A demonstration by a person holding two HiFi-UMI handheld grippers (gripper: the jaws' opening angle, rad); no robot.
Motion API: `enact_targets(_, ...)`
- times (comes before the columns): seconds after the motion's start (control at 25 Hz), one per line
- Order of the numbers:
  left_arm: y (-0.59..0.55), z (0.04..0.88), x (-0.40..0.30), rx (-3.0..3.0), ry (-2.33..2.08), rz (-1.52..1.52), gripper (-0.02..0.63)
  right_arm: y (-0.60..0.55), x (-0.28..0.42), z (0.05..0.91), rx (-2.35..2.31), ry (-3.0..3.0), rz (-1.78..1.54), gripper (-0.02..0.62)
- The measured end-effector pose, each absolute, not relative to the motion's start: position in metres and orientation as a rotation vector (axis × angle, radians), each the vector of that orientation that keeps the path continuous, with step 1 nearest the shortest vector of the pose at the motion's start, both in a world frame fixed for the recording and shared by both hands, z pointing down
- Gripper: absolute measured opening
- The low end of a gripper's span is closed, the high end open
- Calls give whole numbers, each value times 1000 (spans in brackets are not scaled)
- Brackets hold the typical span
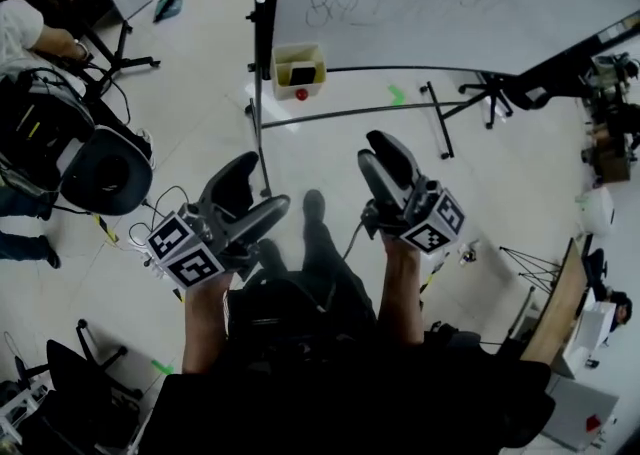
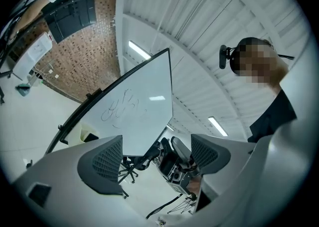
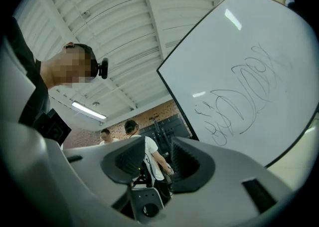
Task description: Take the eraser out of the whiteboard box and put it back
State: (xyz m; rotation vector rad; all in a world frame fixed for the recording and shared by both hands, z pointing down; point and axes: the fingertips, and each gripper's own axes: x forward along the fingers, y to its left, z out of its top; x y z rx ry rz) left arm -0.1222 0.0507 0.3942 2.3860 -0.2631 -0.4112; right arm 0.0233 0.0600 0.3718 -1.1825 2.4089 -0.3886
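Black stand legs (image 1: 350,114) before yellow box (image 1: 283,71)

This looks like a research lab set up in a large industrial hall. In the left gripper view a white corrugated metal ceiling (image 2: 209,31) with long strip lights (image 2: 139,50) fills the upper right, above a red-brown brick wall (image 2: 75,69) at left. In the head view a pale glossy floor (image 1: 330,148) carries green tape marks (image 1: 397,95), loose black cables (image 1: 160,205), a black padded office chair (image 1: 105,171) at left, a thin black tripod (image 1: 535,265) at right and a big white scribbled-on whiteboard on a black rolling stand (image 1: 450,3) at the top.
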Motion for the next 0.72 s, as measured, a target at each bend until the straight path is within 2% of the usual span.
enact_targets(0.52, 68, 376, -125, 2399, -229, -469, 426, 92, 10, 334, -1150, 2439, -316, 192)
enact_targets(0.72, 80, 373, -110, 2412, -240, -450, 426, 108, 25, 329, -1121, 2422, -311, 192)
